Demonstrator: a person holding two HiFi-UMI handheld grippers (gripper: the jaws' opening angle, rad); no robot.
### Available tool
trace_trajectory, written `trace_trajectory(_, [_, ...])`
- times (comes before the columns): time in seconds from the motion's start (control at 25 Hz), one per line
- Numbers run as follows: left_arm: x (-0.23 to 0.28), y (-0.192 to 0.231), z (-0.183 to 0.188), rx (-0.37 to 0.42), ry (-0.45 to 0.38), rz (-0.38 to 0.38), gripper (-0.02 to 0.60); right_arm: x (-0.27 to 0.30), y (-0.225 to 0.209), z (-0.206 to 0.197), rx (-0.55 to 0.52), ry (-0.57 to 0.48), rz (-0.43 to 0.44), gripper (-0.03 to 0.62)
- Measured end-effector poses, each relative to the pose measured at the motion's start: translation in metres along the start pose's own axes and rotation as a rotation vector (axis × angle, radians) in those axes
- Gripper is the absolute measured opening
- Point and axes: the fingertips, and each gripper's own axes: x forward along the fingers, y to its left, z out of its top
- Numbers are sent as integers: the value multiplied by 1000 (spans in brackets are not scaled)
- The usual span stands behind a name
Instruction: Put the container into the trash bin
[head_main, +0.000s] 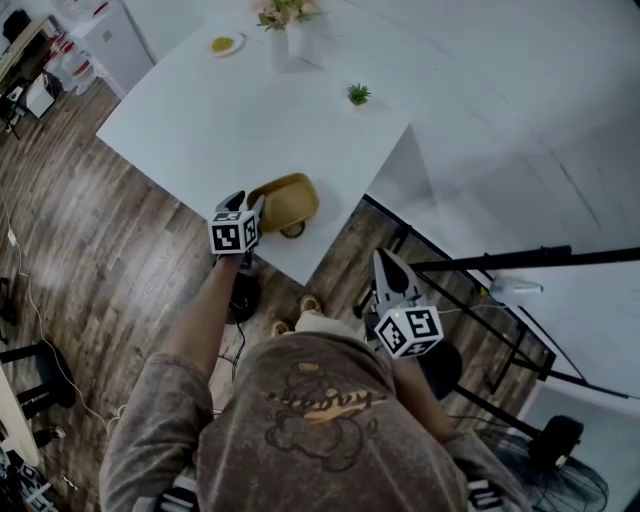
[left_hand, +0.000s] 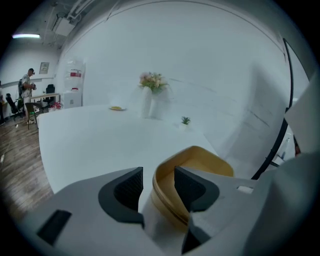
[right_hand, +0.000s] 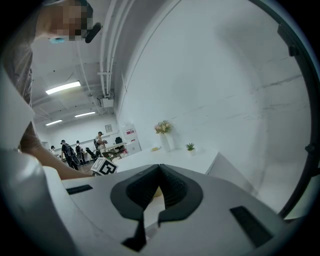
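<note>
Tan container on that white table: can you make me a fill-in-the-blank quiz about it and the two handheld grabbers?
The tan oval container sits at the near ____ of the white table.
The left gripper has its jaws ____, one inside the container's wall and one outside.
The right gripper has its jaws ____, with nothing between them.
Farther back, a white vase holds pink ____.
Missing words: corner; apart; closed; flowers.
</note>
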Motion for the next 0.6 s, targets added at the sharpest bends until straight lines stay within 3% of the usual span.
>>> trace_trajectory(0.32, [4,0,-7,0,37,2,95,2,1,-3,-3,9,6,-8])
trace_trajectory(0.6, [5,-3,-6,5,45,11,61,2,-2,-4,-6,8,10,-8])
